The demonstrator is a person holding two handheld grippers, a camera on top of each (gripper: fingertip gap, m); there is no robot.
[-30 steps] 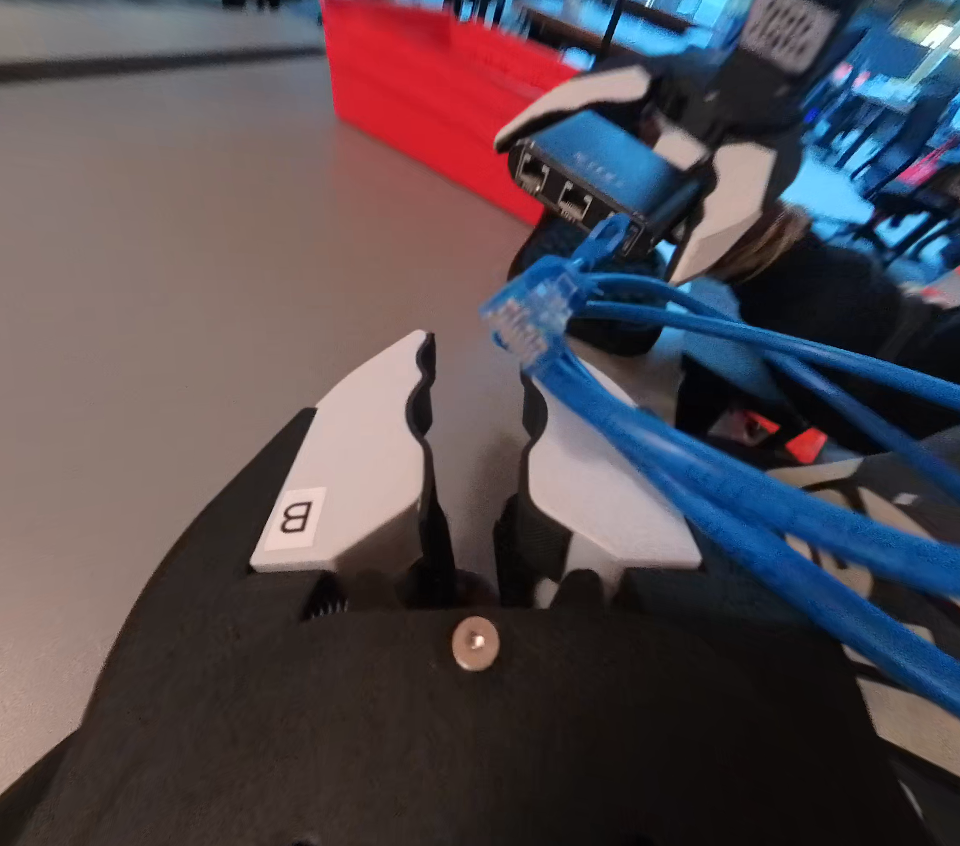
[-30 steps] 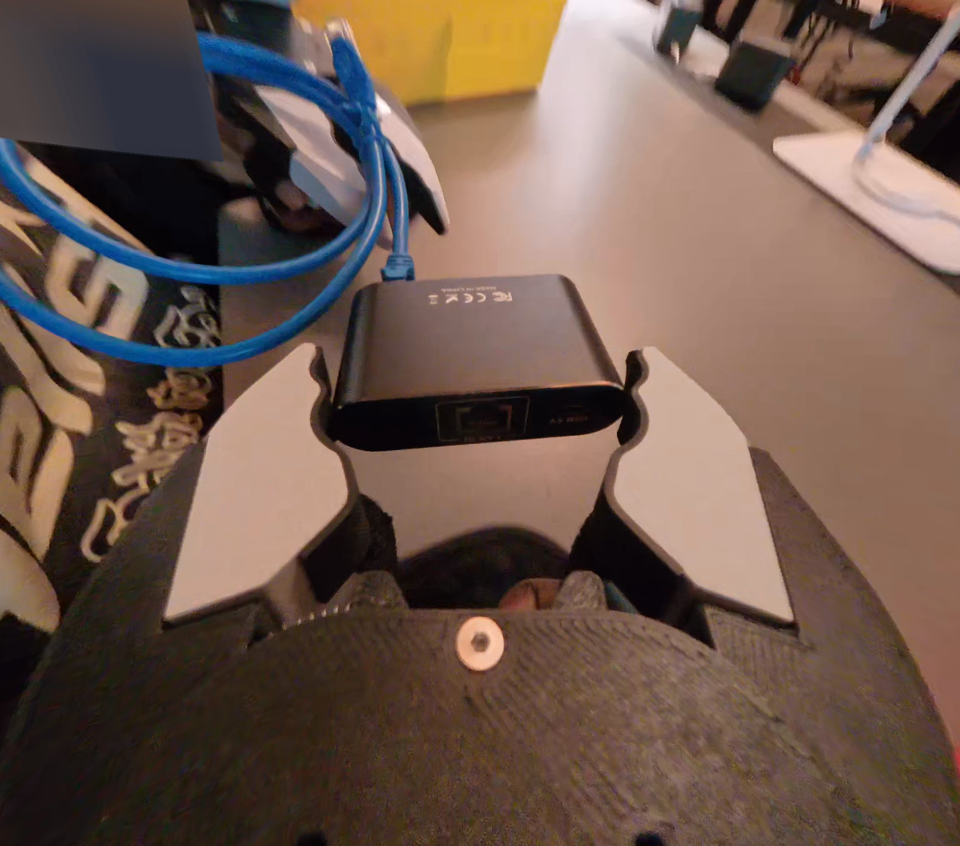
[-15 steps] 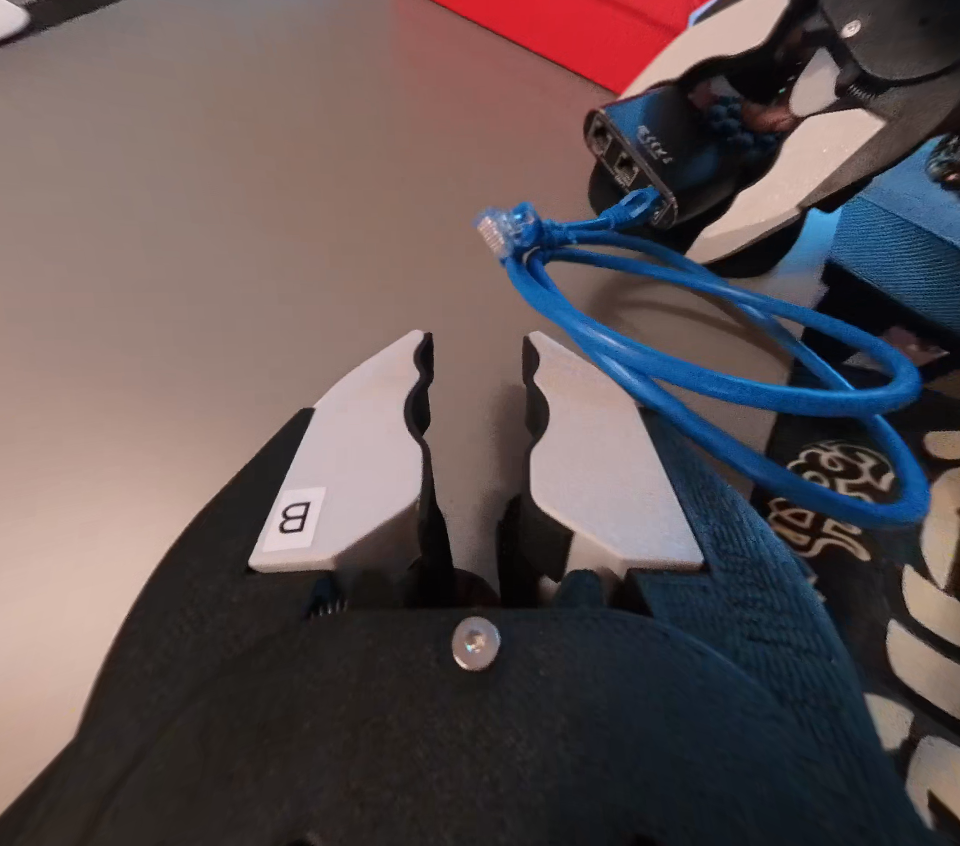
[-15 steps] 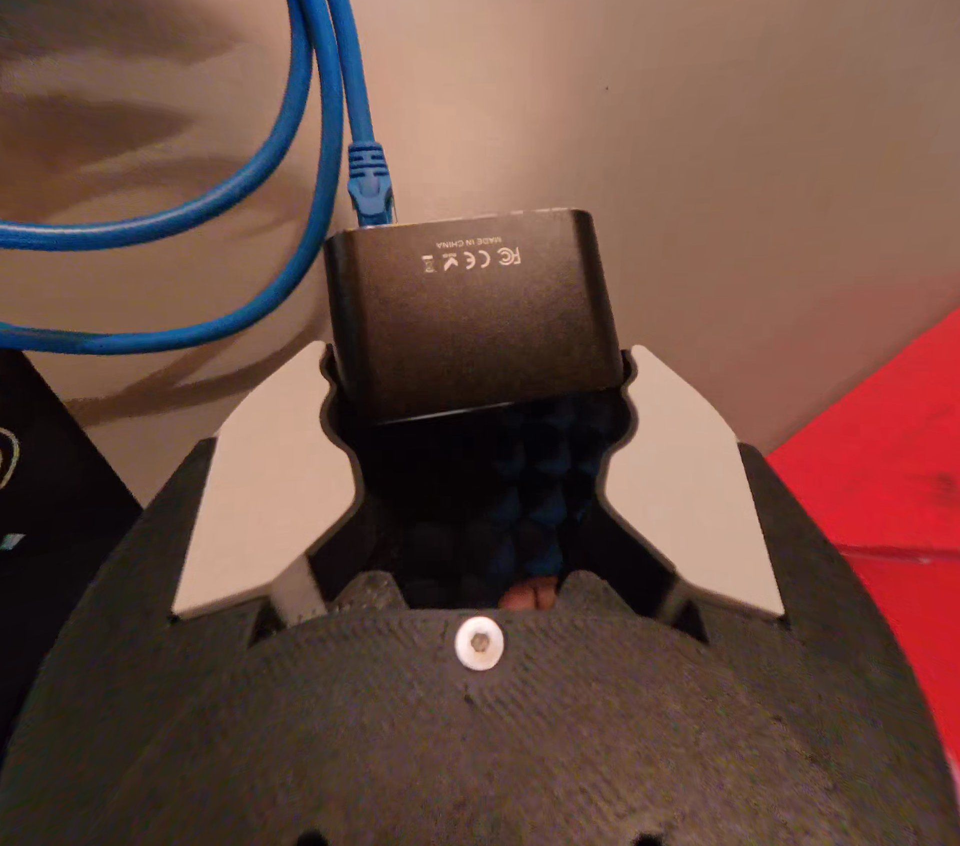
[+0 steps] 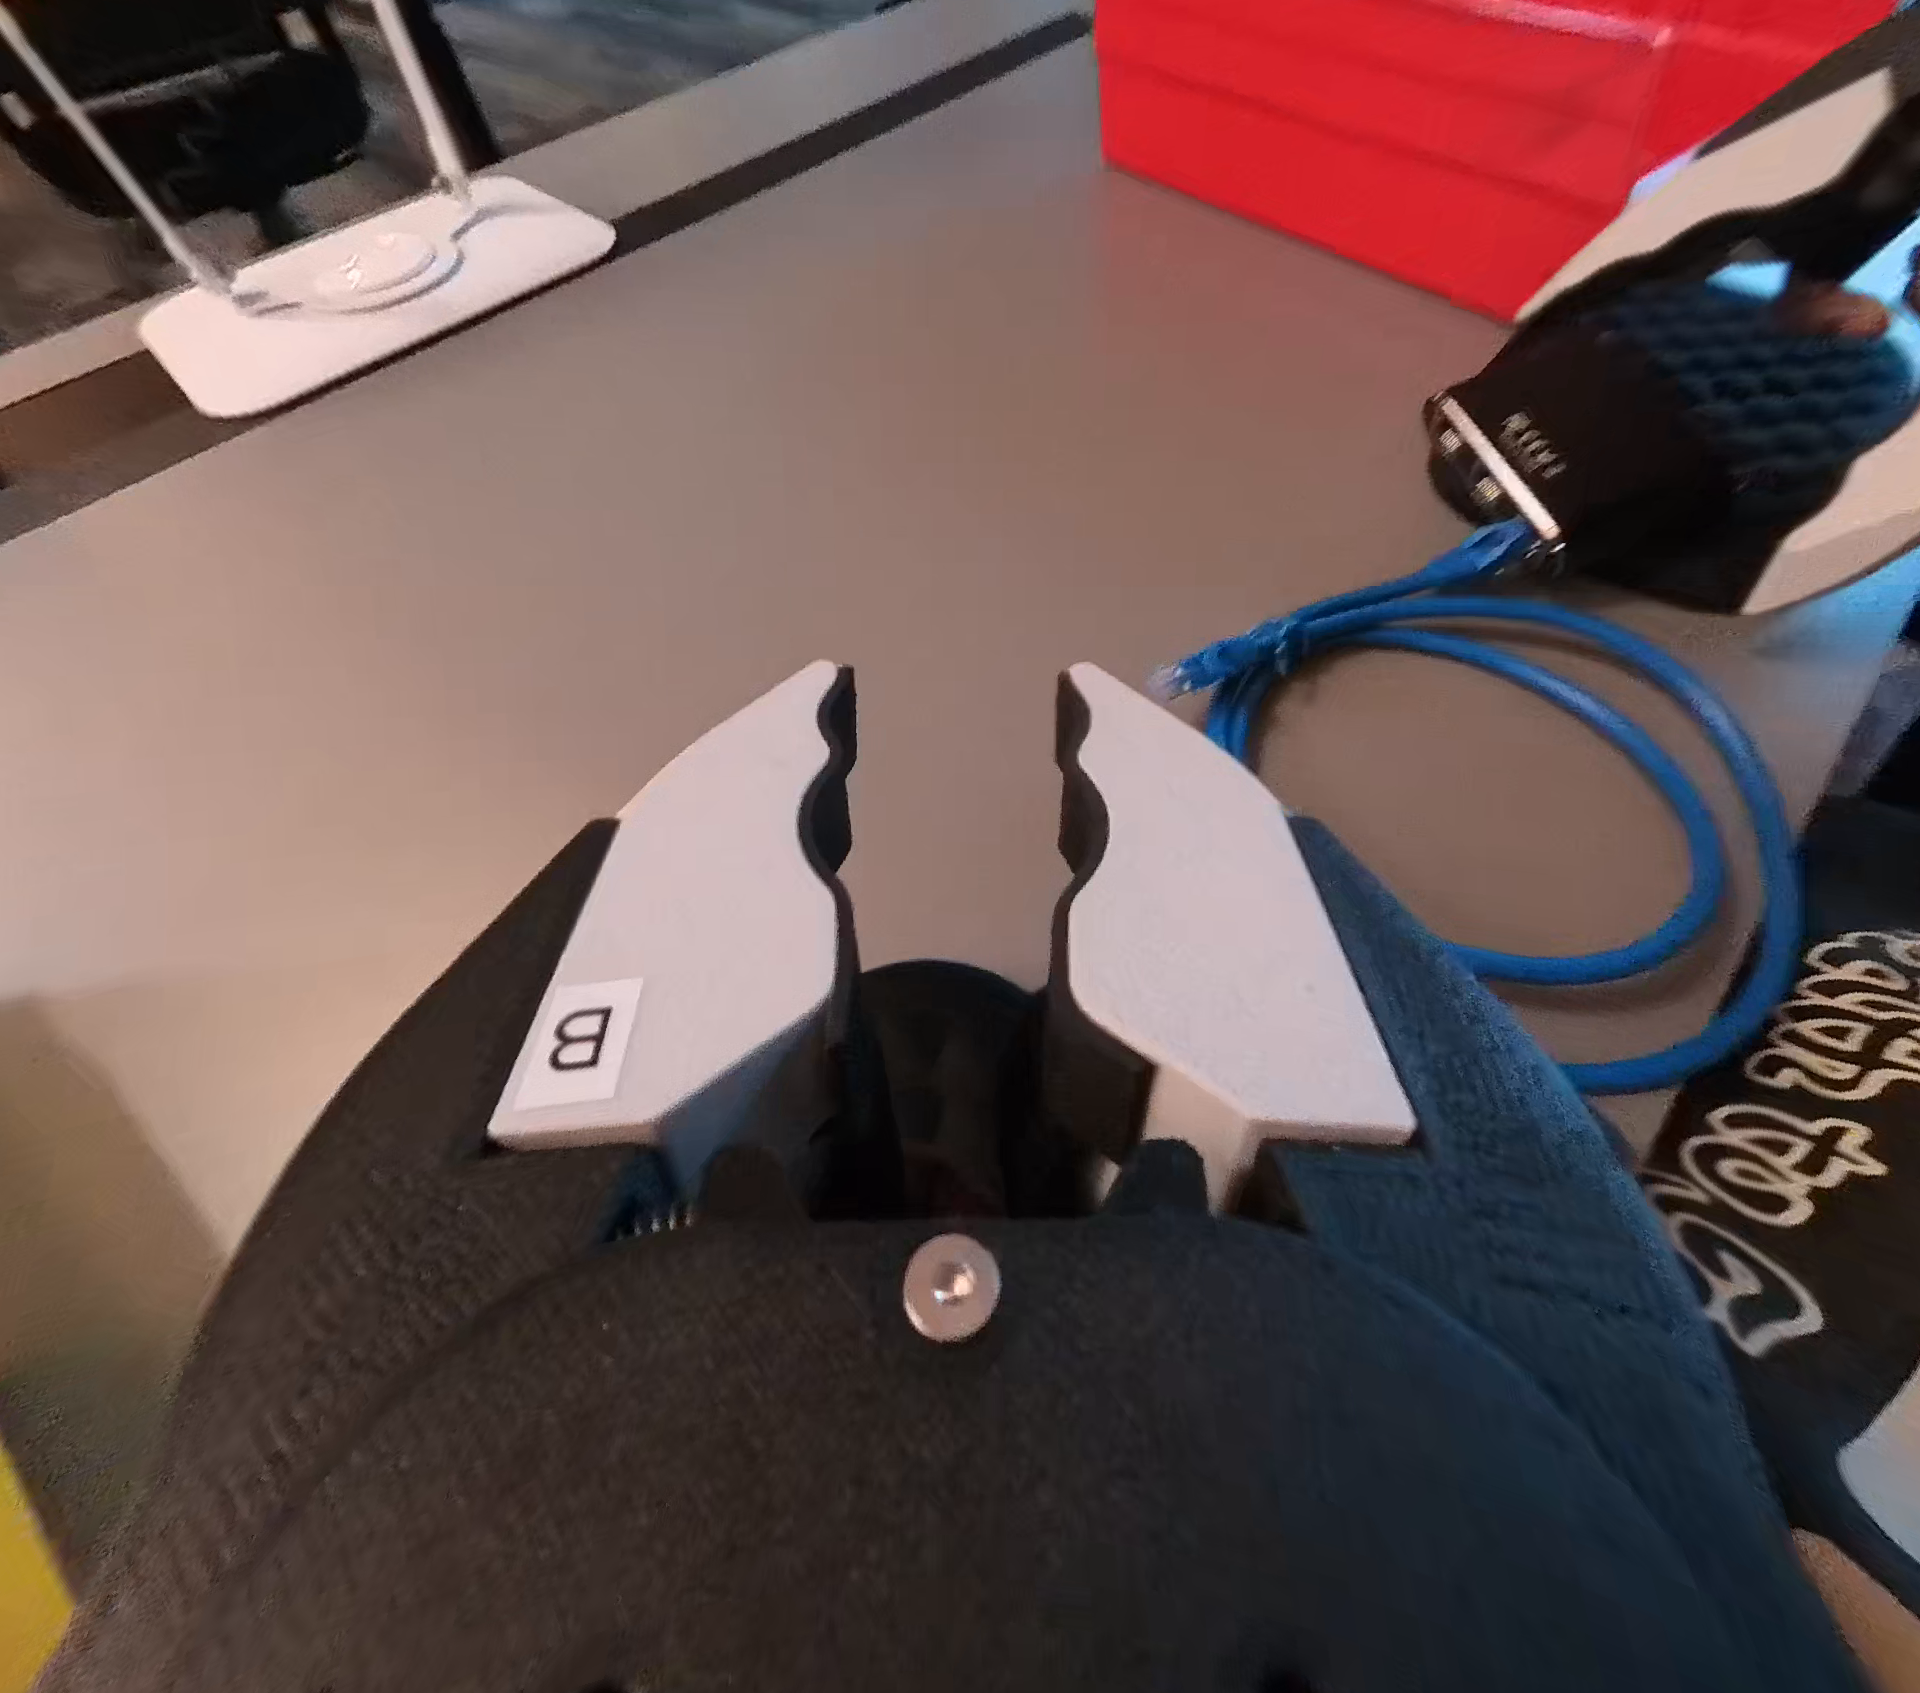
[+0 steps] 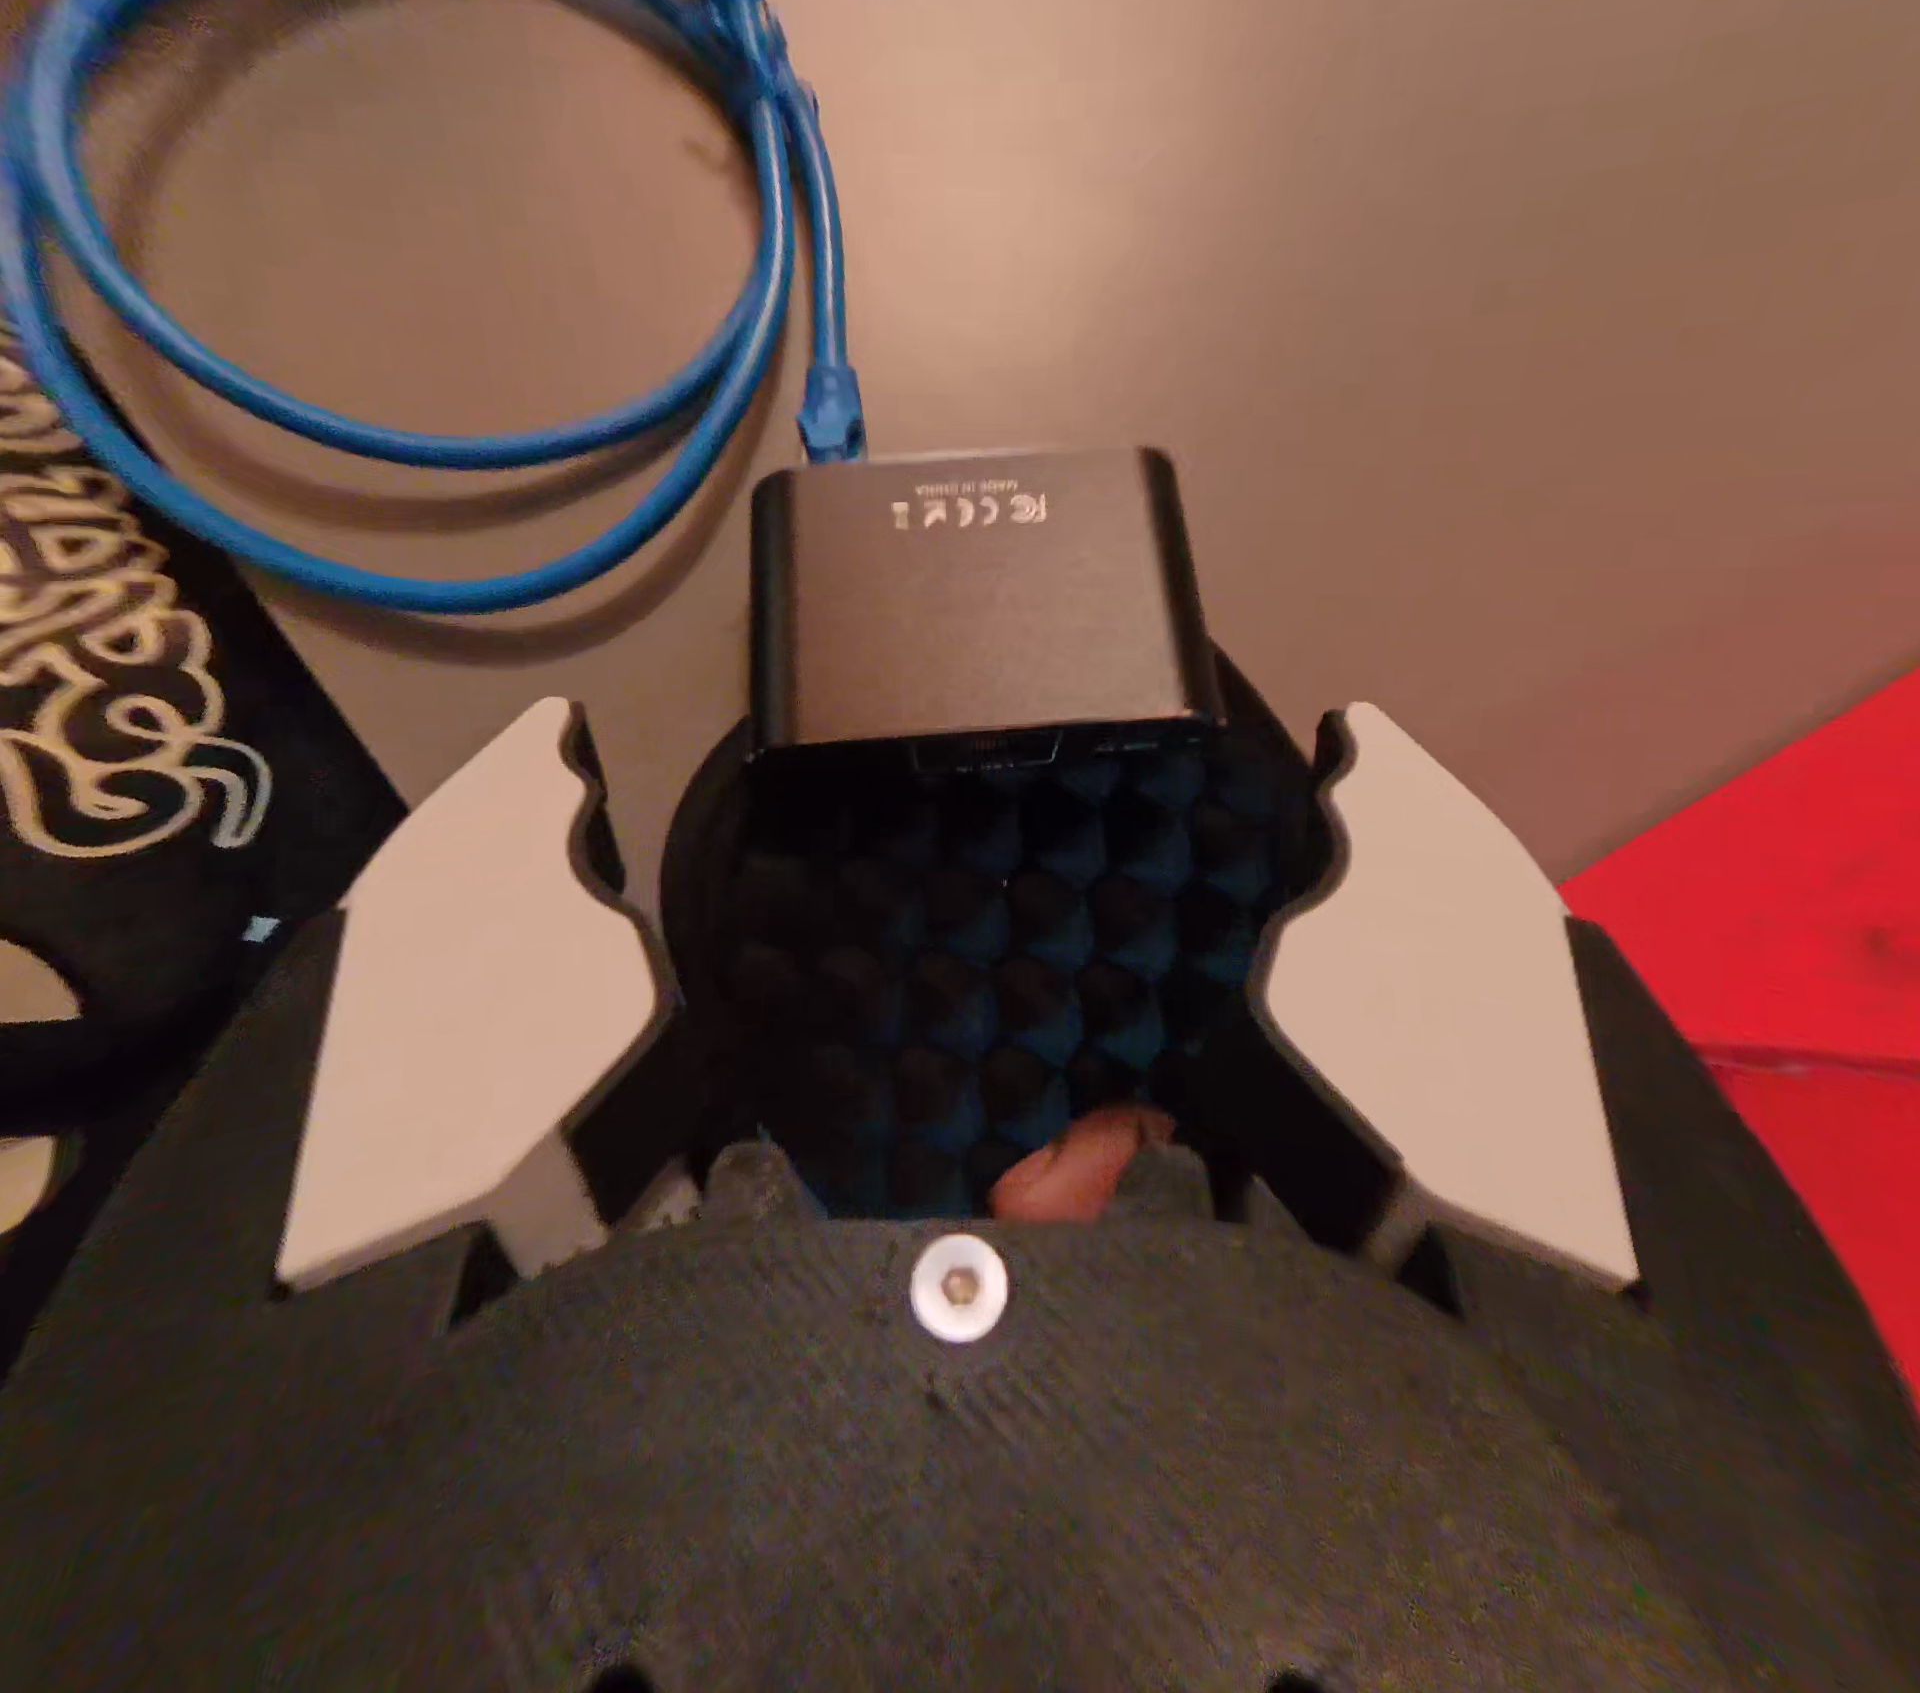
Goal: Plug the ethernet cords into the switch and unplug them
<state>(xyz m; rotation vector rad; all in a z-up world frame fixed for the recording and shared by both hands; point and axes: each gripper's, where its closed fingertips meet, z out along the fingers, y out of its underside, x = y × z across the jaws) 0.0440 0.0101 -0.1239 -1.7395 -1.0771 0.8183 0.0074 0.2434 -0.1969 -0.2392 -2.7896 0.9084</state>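
The black switch lies between and just beyond my right gripper's wide-open fingers, which do not touch it. Its near end rests on a black round honeycomb-textured pad. A blue ethernet cord lies looped on the grey table. One plug sits in the switch's far side. The free plug lies just right of my left gripper, whose jaws stand a little apart and empty. In the left wrist view the switch is far right.
A red bin stands at the back right and shows in the right wrist view. A white stand base is at the back left. A black cloth with pale lettering lies at the table's right edge. Across from one pair of fingers to the other is roughly 25 cm.
My right gripper has opened and let go of the switch, which now rests low on the pad. The cord loop has come down flat on the table. My left gripper has drawn back from the cord.
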